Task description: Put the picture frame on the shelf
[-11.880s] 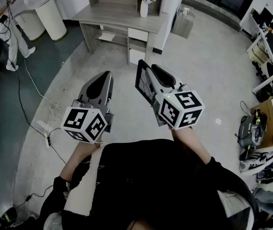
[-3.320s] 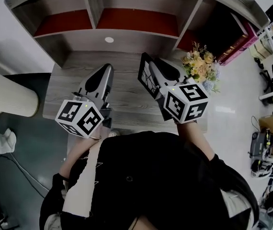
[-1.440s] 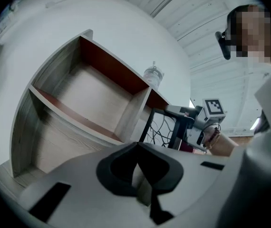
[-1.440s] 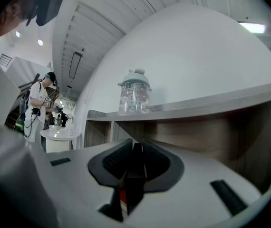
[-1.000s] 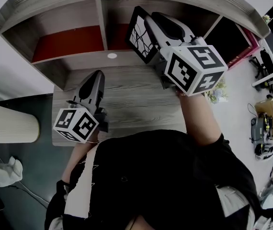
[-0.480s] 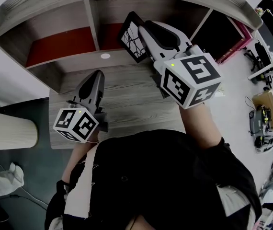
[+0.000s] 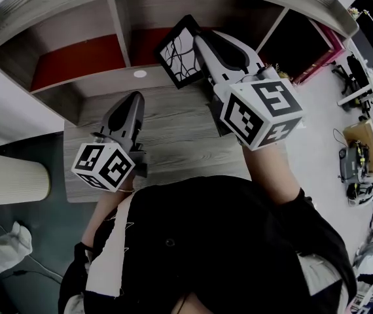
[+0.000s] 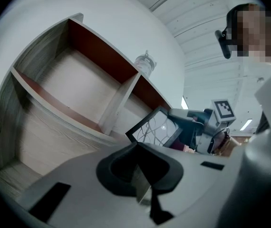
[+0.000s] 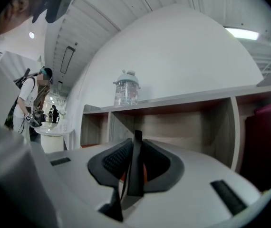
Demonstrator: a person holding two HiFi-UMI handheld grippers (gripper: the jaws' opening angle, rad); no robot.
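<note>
The picture frame (image 7: pixel 178 52) is black-rimmed with a white pane crossed by dark lines. My right gripper (image 7: pixel 199 44) is shut on its edge and holds it upright in front of the shelf's middle compartment (image 7: pixel 152 39). In the right gripper view the frame (image 9: pixel 136 163) stands edge-on between the pads of the right gripper (image 9: pixel 134 148), facing the wooden shelf (image 9: pixel 188 122). My left gripper (image 7: pixel 132 101) hangs lower, over the desk (image 7: pixel 173 139), shut and empty. From the left gripper (image 8: pixel 138 148) I see the frame (image 8: pixel 155 129) to the right.
The shelf (image 7: pixel 75 77) has several open compartments with red back panels, split by upright dividers (image 7: pixel 122 23). A glass jar (image 9: pixel 126 90) stands on top of it. Dark red books (image 7: pixel 317 61) fill the right compartment. A cream cylinder (image 7: pixel 10 178) stands left of the desk.
The right gripper has carried the frame a little left and lower in front of the middle compartment. The left gripper has shifted slightly over the desk, jaws unchanged.
</note>
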